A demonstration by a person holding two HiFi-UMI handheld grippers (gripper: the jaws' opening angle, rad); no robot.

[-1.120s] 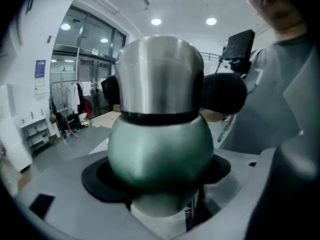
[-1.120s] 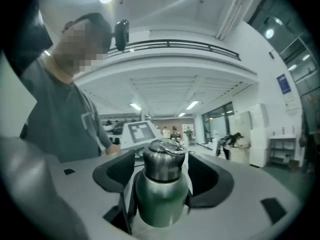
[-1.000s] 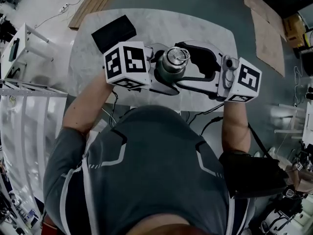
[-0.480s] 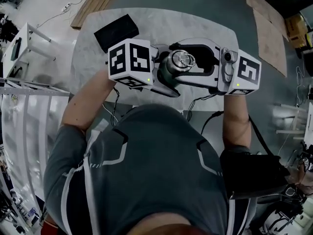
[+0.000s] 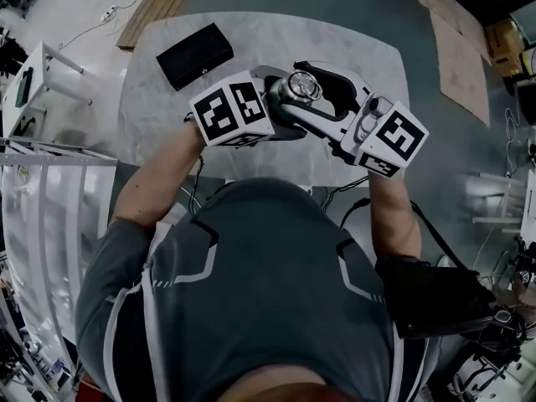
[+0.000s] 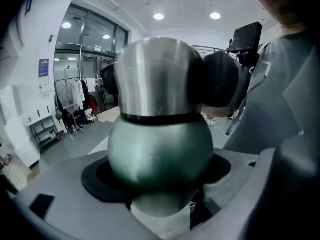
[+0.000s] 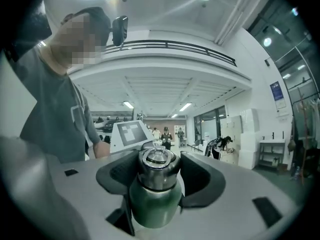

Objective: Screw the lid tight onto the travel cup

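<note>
The cup [image 6: 160,149] has a green painted body under a bare steel lid [image 7: 157,166]. Both look hard and smooth, so I judge it stiff, not fragile, somewhat slippery under the pads, and of moderate weight if it is empty. The rounded body gives the broadest seat for holding it steady. The lid's straight side wall is the place to grip for turning, low enough that the pads do not ride up onto the knob on top.

The cup stands upright over the middle of the tabletop [image 5: 167,115], well clear of the black box [image 5: 194,54] at the far left corner. I cannot tell whether its base rests on the top.

The left claw [image 6: 160,184] is clenched on the green body, which bulges out between its dark pads just below the black seam. The right claw [image 7: 159,178] comes in from the opposite side and higher. Its two black pads lie against either side of the lid, so it is grasping the lid, with the green body hanging below its jaws.
</note>
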